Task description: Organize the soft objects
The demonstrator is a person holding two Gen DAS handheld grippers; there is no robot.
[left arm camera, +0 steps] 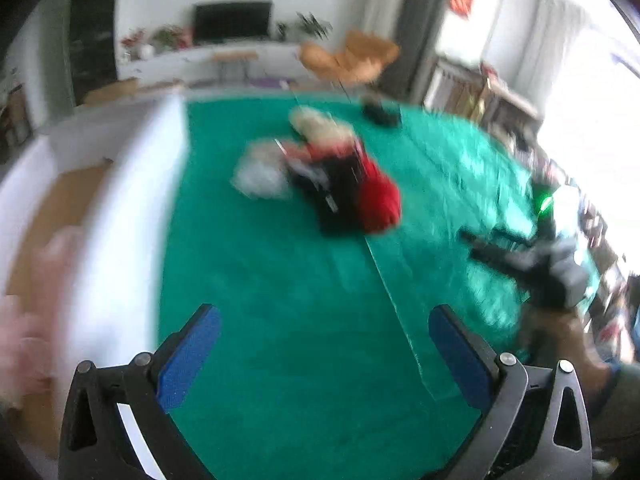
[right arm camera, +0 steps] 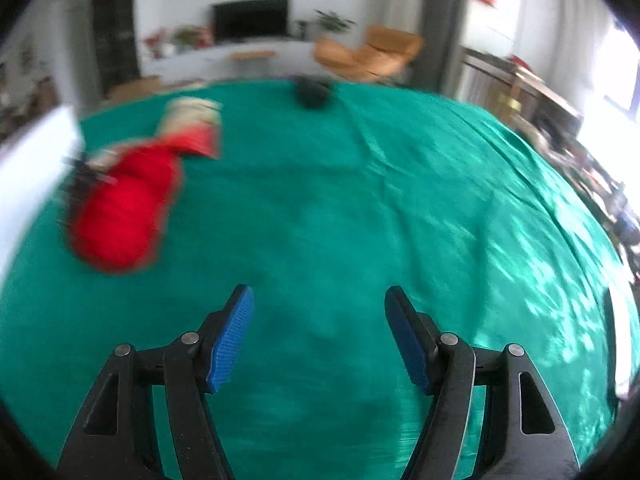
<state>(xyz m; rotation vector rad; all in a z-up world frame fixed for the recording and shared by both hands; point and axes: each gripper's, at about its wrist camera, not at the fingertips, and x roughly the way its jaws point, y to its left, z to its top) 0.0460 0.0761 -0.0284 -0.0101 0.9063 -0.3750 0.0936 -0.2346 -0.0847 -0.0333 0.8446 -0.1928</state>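
Observation:
A blurred heap of soft things lies mid-table on the green cloth (left arm camera: 280,320): a cream plush (left arm camera: 320,128), a white fluffy piece (left arm camera: 260,178), a black item (left arm camera: 336,204) and a red one (left arm camera: 378,196). My left gripper (left arm camera: 324,316) hovers short of the heap, open, nothing between its blue pads. My right gripper (left arm camera: 472,246) shows at the right of the left wrist view. In its own view the right gripper (right arm camera: 320,294) is open over bare cloth, with the red soft thing (right arm camera: 120,208) and the cream plush (right arm camera: 192,116) to its far left.
A white box (left arm camera: 132,208) with a cardboard floor stands at the table's left, something pink (left arm camera: 40,300) blurred inside it; its wall (right arm camera: 32,152) edges the right wrist view. A small dark object (right arm camera: 312,92) sits at the far table edge. Beyond are a chair (right arm camera: 372,54) and shelves.

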